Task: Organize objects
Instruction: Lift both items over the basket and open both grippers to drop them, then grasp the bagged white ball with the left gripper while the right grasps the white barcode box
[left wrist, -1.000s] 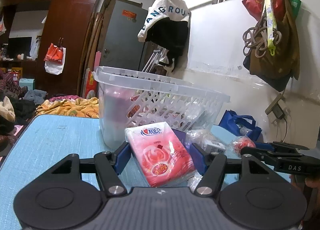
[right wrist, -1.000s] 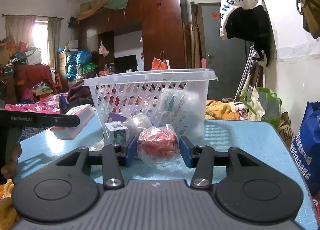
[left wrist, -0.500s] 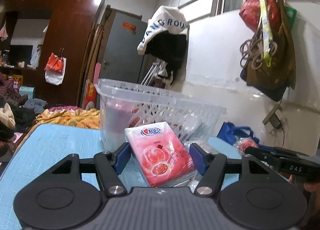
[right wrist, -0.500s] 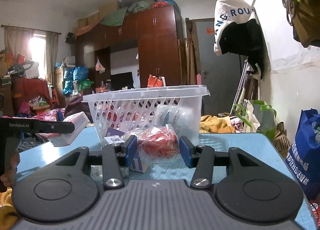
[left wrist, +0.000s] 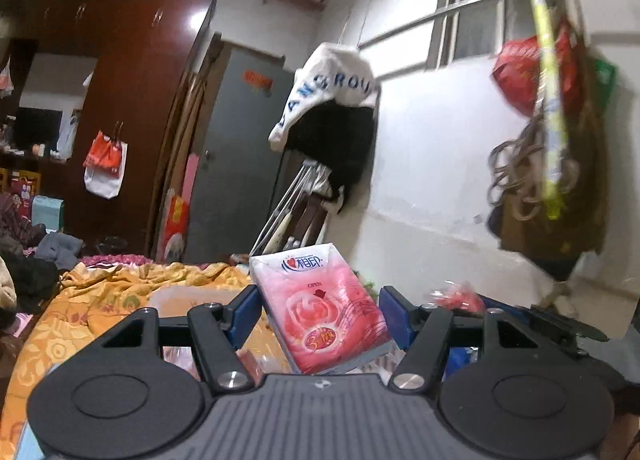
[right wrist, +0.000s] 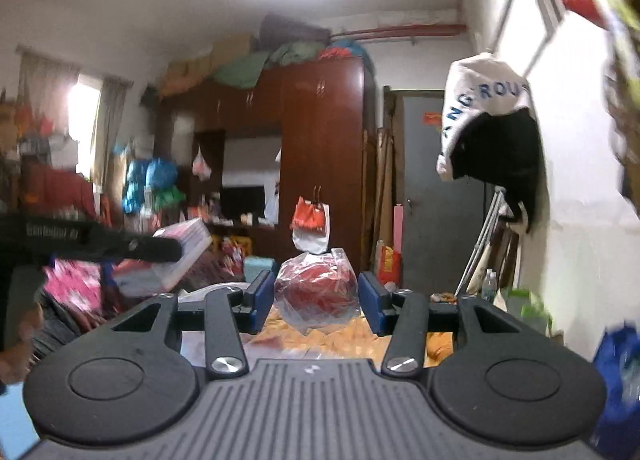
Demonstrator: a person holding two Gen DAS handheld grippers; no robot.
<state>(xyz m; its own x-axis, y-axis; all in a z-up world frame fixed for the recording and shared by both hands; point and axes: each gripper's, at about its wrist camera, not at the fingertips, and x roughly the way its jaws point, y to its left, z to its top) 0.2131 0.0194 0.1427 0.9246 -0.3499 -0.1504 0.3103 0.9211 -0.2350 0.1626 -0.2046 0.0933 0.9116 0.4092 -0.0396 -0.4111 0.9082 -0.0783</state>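
Motion blurred the room; the left tongs gripped a pink tissue pack, the right tongs clasped a bagged red item.

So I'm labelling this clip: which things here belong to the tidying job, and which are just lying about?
Job:
left gripper, holding the tissue pack
right gripper, holding the red bagged item

Lying about:
wardrobe
hanging hoodie
orange blanket

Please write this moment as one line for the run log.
left gripper: shut on tissue pack, raised | right gripper: shut on red bag, raised | basket: not in view
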